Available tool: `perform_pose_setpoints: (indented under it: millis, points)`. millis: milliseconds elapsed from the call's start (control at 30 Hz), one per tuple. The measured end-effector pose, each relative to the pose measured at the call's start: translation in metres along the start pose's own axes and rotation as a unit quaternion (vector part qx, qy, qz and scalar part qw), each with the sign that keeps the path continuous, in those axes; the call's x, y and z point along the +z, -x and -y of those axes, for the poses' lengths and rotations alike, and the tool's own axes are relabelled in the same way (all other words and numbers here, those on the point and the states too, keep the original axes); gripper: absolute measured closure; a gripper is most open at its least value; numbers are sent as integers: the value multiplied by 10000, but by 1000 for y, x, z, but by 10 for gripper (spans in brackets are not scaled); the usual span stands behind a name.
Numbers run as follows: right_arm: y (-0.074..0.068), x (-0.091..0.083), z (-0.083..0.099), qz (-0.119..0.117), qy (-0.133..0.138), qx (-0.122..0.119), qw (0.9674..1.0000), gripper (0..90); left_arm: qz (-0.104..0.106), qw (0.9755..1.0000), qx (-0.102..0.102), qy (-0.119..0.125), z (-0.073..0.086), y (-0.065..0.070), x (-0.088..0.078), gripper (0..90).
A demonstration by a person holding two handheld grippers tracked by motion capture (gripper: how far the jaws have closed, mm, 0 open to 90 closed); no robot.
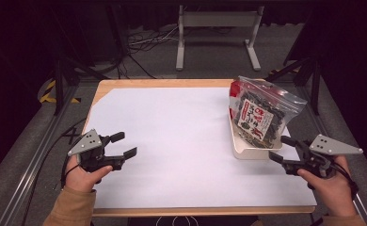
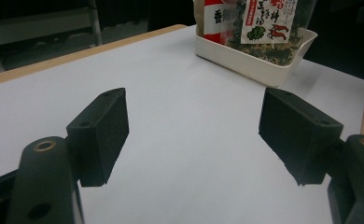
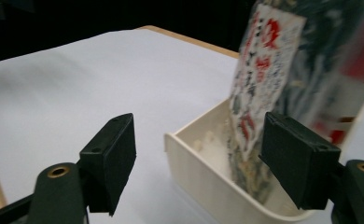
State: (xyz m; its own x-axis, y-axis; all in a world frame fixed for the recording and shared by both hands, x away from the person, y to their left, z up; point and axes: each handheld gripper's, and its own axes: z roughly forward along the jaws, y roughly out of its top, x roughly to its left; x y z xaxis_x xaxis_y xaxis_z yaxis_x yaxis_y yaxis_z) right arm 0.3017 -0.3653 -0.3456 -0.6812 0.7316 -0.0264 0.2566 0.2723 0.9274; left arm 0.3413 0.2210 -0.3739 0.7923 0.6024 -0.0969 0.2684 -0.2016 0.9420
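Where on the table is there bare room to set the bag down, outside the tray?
The white sheet is bare from its left edge across to the tray, widest between the left gripper and the tray. It is crowded at the right: the bag stands in the tray, with the right gripper beside its near corner.

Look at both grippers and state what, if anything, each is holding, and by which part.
Nothing is held. The left gripper is open above the white sheet. The right gripper is open beside the tray with the snack bag, its pads pressing on neither.
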Motion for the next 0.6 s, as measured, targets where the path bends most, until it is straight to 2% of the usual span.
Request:
perform_pose_setpoints:
  millis: [200,600]
  points:
    - [-13,10,8,-361,91,-100,9993,270,-15,10000,-4,-91,5,1,3,241]
    - [-32,46,32,-779,34,-263,9966,276,7,9997,-165,-171,18,0,8,221]
